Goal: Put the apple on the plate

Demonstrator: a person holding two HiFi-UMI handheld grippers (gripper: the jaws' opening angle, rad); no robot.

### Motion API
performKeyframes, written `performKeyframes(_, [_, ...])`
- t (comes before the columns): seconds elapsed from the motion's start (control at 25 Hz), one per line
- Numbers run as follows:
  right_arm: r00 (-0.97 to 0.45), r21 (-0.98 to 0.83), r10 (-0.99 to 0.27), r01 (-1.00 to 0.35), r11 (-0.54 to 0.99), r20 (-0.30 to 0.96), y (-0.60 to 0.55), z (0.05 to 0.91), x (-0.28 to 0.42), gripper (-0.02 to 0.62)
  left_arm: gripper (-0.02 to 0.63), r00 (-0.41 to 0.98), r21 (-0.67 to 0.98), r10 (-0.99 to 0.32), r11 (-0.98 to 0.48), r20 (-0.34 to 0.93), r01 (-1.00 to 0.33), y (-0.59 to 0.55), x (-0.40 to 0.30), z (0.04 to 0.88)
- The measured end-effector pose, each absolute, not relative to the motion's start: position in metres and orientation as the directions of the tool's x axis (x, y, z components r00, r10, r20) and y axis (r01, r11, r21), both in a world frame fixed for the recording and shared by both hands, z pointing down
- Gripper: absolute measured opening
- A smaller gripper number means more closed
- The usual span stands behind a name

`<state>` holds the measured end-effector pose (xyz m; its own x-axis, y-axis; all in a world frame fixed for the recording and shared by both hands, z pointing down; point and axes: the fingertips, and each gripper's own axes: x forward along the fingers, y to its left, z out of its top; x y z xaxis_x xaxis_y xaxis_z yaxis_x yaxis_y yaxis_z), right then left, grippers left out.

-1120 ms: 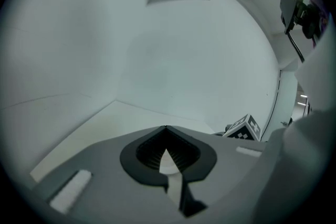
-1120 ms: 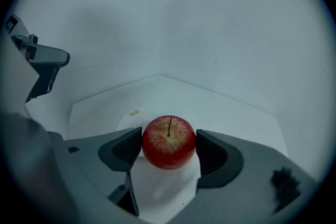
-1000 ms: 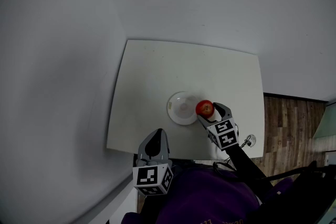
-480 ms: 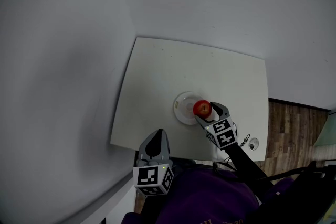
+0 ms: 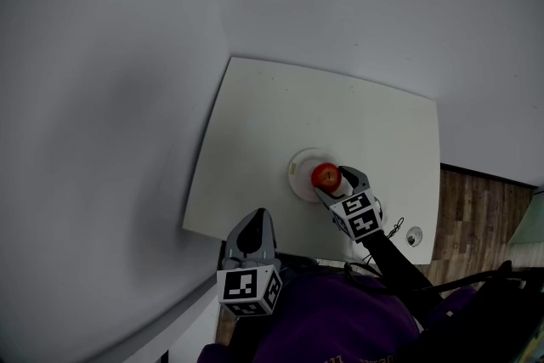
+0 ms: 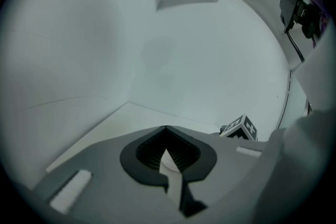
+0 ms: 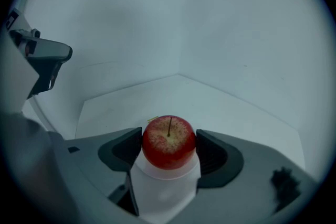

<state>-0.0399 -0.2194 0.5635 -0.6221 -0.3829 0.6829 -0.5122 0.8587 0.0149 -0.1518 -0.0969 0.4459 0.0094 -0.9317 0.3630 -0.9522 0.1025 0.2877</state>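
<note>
We see the right gripper [image 7: 169, 147] clamped on the round red apple [image 7: 169, 139], over the small white round plate [image 5: 297, 167], maybe touching it, white square table [image 5: 280, 110] beneath, left gripper [image 6: 166, 136] closed, empty.

From my end the apple [image 7: 169, 140] shows smooth red skin with pale speckles and a faint sheen. The plate [image 5: 299, 170] looks smooth and white. The desk [image 5: 280, 115] is matt off-white, and the floor [image 5: 476, 208] is grained wood planks. The right claw [image 7: 169, 145] and left claw [image 6: 166, 134] look like matt grey plastic with darker ribbed pads.
</note>
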Motion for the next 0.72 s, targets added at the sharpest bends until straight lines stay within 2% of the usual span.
performKeyframes(0.72, [-0.617,0.009,-0.367,-0.503,0.864,0.696,-0.222,0.573,-0.052,0.322,0.005,-0.007,0.288,-0.924,0.126,0.382,-0.949,-0.101,-0.163,0.447])
